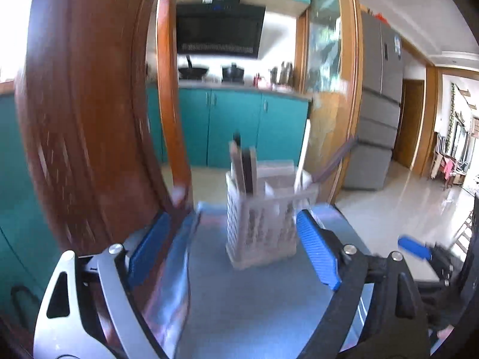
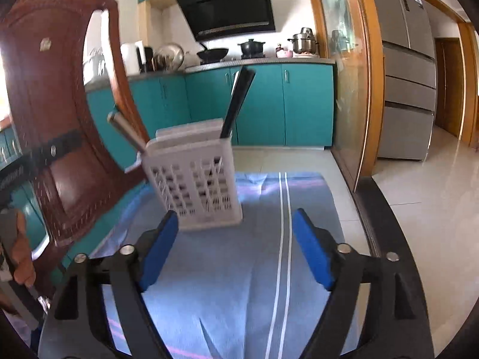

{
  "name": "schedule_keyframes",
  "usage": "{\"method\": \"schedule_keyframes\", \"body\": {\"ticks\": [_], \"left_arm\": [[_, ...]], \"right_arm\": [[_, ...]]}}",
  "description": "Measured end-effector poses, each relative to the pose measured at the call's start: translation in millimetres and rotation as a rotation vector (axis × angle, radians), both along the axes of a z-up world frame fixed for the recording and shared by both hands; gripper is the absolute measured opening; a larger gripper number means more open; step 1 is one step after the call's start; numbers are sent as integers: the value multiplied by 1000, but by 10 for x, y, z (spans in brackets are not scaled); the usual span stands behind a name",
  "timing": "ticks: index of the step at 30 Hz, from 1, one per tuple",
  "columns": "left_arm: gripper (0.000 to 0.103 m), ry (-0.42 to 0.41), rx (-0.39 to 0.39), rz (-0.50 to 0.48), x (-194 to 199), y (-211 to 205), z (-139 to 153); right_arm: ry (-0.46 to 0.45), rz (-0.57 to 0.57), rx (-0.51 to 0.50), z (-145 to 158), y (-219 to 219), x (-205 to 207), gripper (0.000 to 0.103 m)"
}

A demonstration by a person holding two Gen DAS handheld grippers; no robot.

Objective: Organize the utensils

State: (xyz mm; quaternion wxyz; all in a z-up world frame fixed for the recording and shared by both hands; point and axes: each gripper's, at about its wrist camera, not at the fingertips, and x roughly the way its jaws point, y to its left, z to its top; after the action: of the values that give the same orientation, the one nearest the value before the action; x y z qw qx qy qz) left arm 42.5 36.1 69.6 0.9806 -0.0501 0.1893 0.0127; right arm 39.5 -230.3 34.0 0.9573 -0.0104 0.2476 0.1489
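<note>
Both pairs of blue-padded fingers stand wide apart and grasp nothing — left gripper [image 1: 236, 248] and right gripper [image 2: 236, 248] alike. Between them, just ahead on the blue striped cloth [image 2: 299, 209], stands the white perforated plastic utensil caddy [image 2: 196, 185], handles poking out of it. It looks light and top-heavy — a careless nudge from either finger could tip it over.

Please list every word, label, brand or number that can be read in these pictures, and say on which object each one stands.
None can be read.
Range hood: lettering and blue lights on its top strip, too small.
Fridge: white-and-blue sticker on its door, too small.
Wooden chair: pale tag on its back, blurred.
White utensil basket: no text seen.
</note>
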Motion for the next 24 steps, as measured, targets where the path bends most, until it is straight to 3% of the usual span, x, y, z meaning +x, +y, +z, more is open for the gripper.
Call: {"method": "schedule_keyframes", "body": {"ticks": [3, 8, 24], "left_arm": [[93, -3, 1, -10, -145, -26, -35], [97, -21, 11, -13, -255, -53, -25], [99, 20, 56, 0, -275, -112, -145]], "right_arm": [[-53, -15, -81, -13, 51, -149, 93], [-66, -42, -38, -42, -49, -289, 99], [-91, -59, -46, -61, -30, -309, 100]]}}
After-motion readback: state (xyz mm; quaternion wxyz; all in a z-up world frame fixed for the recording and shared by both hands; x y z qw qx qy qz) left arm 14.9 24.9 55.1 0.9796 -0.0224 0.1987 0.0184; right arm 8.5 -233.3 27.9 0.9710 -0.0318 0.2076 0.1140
